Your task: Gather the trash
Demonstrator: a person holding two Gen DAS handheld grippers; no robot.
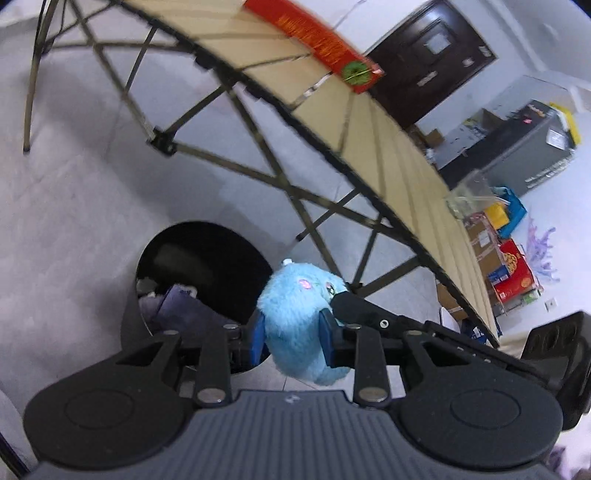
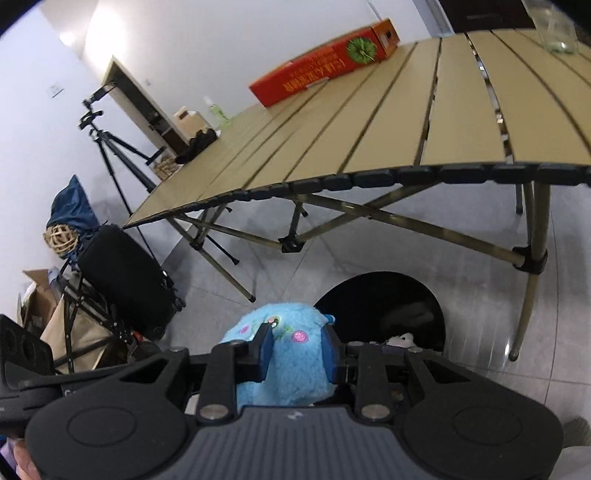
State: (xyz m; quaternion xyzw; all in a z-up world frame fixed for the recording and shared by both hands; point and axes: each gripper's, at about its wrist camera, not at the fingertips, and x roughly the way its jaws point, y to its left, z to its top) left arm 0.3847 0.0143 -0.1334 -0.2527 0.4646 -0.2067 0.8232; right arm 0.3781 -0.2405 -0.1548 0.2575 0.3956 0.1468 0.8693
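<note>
A fluffy light-blue plush toy (image 1: 299, 317) is held between both grippers above the floor, beside a black round trash bin (image 1: 201, 258). My left gripper (image 1: 291, 341) is shut on the toy. My right gripper (image 2: 297, 354) is shut on the same toy (image 2: 288, 362) from the other side; one right fingertip (image 1: 345, 299) shows against the toy in the left wrist view. The bin (image 2: 384, 306) holds purple and white items. The toy hangs just next to the bin's rim, not over its opening.
A folding slatted table (image 2: 369, 122) stands over the bin, with a red box (image 2: 325, 66) and a clear container (image 2: 556, 26) on it. A tripod (image 2: 110, 147), black bag (image 2: 122, 277) and folded cart stand left. Boxes (image 1: 509, 273) and a grey cabinet (image 1: 517, 155) lie beyond.
</note>
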